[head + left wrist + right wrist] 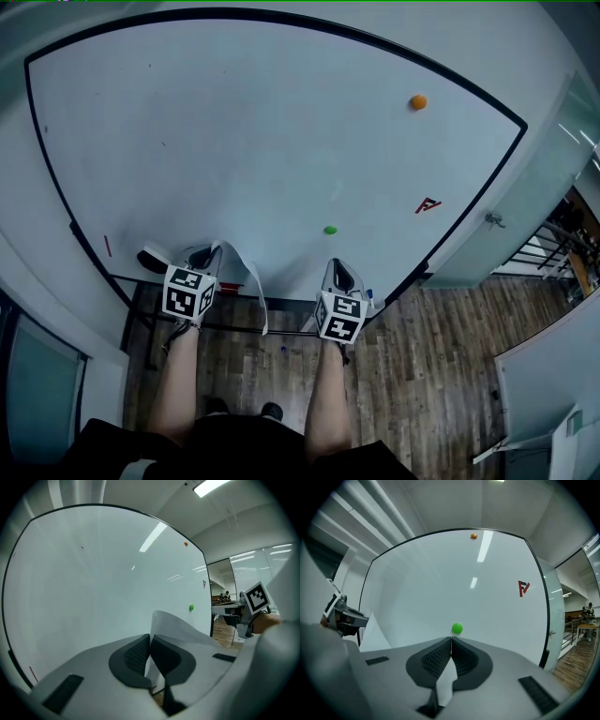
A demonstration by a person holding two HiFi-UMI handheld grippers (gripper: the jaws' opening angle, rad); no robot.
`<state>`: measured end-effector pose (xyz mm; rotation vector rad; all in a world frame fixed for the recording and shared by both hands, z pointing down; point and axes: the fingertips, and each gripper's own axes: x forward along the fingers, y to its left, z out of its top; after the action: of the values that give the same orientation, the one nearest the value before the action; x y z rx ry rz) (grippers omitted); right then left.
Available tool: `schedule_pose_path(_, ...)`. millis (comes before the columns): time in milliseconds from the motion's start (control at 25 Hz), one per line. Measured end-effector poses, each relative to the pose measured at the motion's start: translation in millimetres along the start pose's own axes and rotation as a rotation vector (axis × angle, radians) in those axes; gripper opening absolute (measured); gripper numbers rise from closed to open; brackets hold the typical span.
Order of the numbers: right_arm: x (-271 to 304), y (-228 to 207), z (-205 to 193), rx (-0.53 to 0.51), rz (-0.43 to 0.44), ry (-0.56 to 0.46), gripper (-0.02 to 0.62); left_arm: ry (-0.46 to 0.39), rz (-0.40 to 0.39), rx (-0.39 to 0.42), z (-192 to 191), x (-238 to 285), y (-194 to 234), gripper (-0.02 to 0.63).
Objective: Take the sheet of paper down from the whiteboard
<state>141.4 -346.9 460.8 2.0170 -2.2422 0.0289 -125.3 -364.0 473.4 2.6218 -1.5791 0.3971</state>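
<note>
The white sheet of paper [253, 291] is off the whiteboard [234, 141] and sags in a curl between my two grippers, low in front of the board. My left gripper [202, 255] is shut on one edge; in the left gripper view the sheet [178, 625] rises out of the closed jaws [150, 637]. My right gripper [337, 270] is shut too, with white paper [446, 686] showing in the slit below its closed pads [451, 639]. A green magnet [330, 230] sits on the board just above the right gripper.
An orange magnet [418, 101] is high on the board's right, a red logo [427, 204] lower right. A black eraser [150, 261] lies on the tray at the left. Glass partitions and wooden floor [441, 375] are to the right.
</note>
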Motion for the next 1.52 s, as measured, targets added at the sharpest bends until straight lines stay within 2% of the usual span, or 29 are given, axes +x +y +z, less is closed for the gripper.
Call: schedule_pose_path(1520,2,11,-3,-0.012,0.031,0.022,0.023,-0.029,-0.045,0.001,14,2,-4,0.021)
